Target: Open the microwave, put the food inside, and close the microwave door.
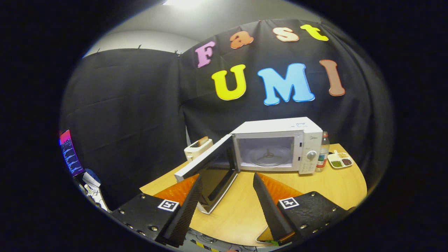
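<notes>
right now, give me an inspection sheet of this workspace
surface: wooden table, round-edged
job's things: microwave, door swung open, turntable bare; no food inside
clutter: toaster left of microwave; bottle and divided snack plate to its right
grippers: gripper open, fingers apart, holding nothing, short of the microwave
cables: some wires by the screen at far left
surroundings: black cloth wall

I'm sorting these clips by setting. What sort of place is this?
Likely a staged recording booth, not a real kitchen: black cloth wall behind a wooden table holding an open microwave and a toaster. The gripper hangs open, empty.
</notes>
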